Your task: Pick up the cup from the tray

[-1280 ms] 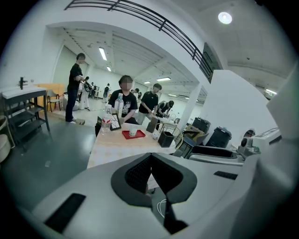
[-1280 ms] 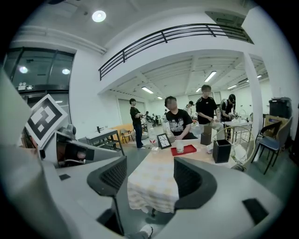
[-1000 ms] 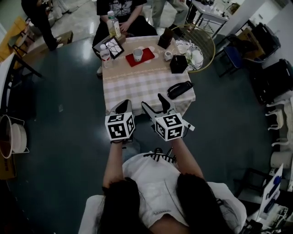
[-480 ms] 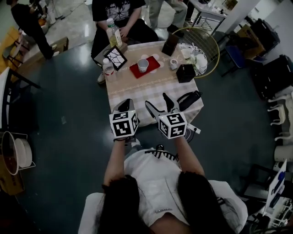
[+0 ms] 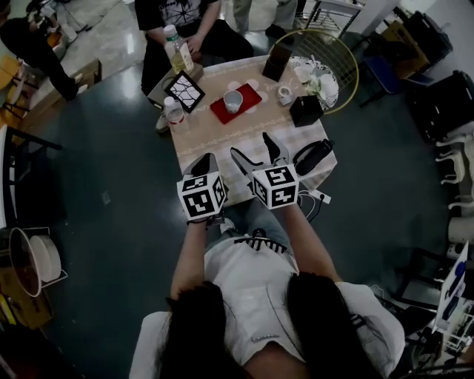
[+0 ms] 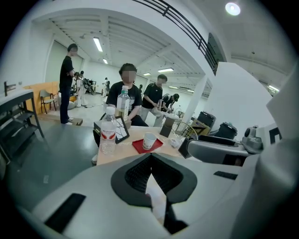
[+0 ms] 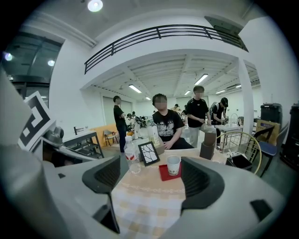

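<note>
Upright on a small red square tray [image 5: 250,94]: a white paper cup [image 5: 232,101], on the far half of a table under a beige checked cloth [image 5: 244,133]. Just left of the tray, a black-framed picture of white crack lines [image 5: 184,90] and a clear plastic water bottle with a red label [image 5: 172,111]. Beyond the tray, a seated person in a black T-shirt [image 5: 178,11]. Right of the tray, a black cube-shaped box [image 5: 305,111] and a round gold wire basket [image 5: 341,63]. Well short of the tray, over the near table edge, the left gripper [image 5: 205,160] and the right gripper [image 5: 252,146], neither touching the cup. Shown by the head view alone: a black oblong pouch [image 5: 312,155], near and right of the tray. Shown by the left gripper view alone: left gripper [image 6: 150,158] with ribbed pads pressed together at the tips, pinching nothing. Shown by the right gripper view alone: right gripper [image 7: 154,179] spread wide and opening, pads bare, cup [image 7: 173,165] framed far off in the gap, well apart from both.
</note>
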The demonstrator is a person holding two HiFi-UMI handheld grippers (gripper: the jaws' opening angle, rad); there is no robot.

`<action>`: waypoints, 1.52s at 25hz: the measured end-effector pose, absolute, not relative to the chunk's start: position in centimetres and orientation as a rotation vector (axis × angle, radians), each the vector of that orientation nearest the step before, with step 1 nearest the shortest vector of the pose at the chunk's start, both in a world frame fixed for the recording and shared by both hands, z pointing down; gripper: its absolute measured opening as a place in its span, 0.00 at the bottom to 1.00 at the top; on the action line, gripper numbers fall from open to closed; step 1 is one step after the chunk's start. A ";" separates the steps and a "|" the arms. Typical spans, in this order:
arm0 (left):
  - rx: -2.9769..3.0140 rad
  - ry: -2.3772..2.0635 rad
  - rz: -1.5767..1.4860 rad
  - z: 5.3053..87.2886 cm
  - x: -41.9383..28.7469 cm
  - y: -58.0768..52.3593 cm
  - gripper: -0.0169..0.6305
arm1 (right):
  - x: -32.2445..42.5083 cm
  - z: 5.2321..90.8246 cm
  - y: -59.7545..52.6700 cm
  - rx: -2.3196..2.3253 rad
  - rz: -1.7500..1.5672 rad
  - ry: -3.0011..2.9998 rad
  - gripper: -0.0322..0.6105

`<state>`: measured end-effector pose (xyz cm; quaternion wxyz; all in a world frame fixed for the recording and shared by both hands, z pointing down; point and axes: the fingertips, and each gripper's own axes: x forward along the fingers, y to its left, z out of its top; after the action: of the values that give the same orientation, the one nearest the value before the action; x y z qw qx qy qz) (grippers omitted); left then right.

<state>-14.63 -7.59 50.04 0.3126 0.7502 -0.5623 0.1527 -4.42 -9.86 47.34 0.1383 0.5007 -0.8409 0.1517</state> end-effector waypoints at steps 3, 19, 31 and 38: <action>1.946 -1.478 0.383 50.7 -14.9 -8.7 0.04 | -4.6 48.2 -11.2 1.431 0.439 -2.422 0.66; 1.830 -1.500 0.435 54.7 -14.8 -18.5 0.04 | -5.3 53.8 -23.4 1.297 0.514 -2.363 0.73; 1.722 -1.485 0.540 58.9 -14.3 -22.0 0.04 | -4.9 59.9 -28.9 1.134 0.530 -2.303 0.74; 1.706 -1.457 0.581 60.6 -13.9 -23.8 0.04 | -6.5 62.6 -30.7 1.051 0.545 -2.300 0.74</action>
<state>-13.91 -23.79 60.61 0.4004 0.6744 -0.5762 0.2299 -6.52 -30.69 62.55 0.2740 0.3907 -0.8551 0.2027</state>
